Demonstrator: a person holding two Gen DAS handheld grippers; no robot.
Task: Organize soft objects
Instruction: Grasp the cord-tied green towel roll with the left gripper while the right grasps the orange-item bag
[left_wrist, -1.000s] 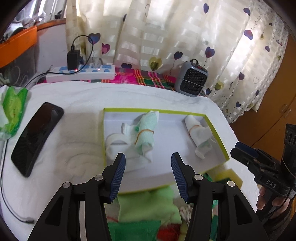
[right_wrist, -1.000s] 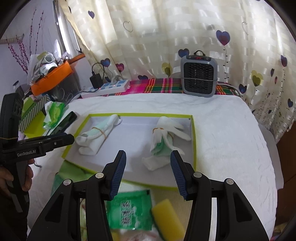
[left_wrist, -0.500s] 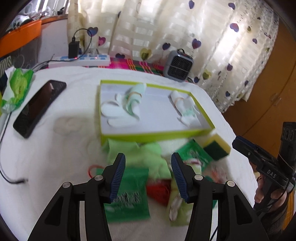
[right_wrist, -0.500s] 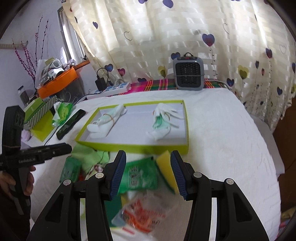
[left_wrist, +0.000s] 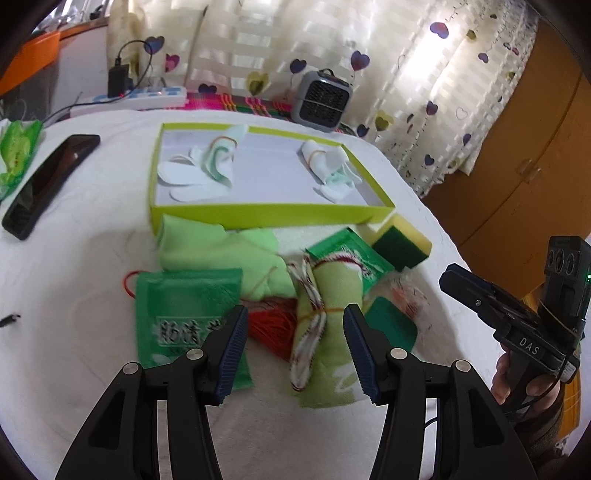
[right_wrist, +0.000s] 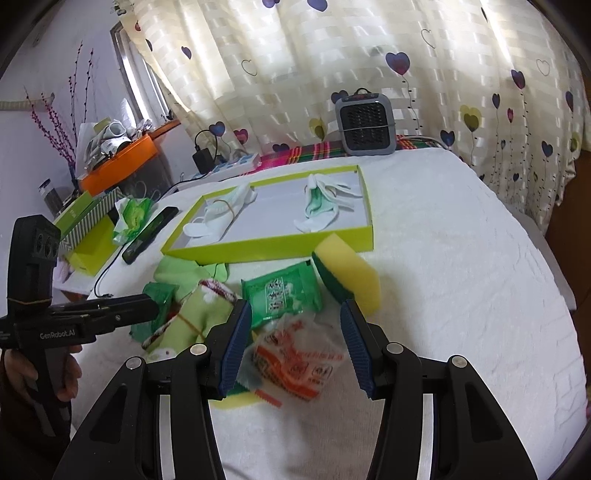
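1. The left gripper (left_wrist: 293, 345) hung over the near end of the heap, its fingers (left_wrist: 232, 345) apart and spreading, clamped on nothing; its side read "GenRobot.AI" in the right wrist view.
2. The rolled green cloth (left_wrist: 325, 332), bound with a rubber band and a red-and-white cord, lay just below and between those fingers, nearer the right one. Its long axis ran away from the camera, roughly in line with the fingers, so a grasp would likely close across its width.
3. The right gripper (right_wrist: 295, 345) also stood with fingers (right_wrist: 236, 347) apart and widening, empty, above a clear packet with orange print (right_wrist: 299, 360); that print was too blurred to read. "DAS" showed on this gripper in the left wrist view.
4. The left hand seemed nearer the roll, the right nearer the packet.
5. A green wet-wipe pack (left_wrist: 188, 314) left of the roll bore large Chinese characters, smeared.
6. Beyond lay a yellow-green sponge (right_wrist: 349, 278).
7. Farther, the lime tray (left_wrist: 266, 214) held two banded white bundles (left_wrist: 207, 166).
8. All rested on a white-covered surface, apparently a bed (right_wrist: 461, 258).
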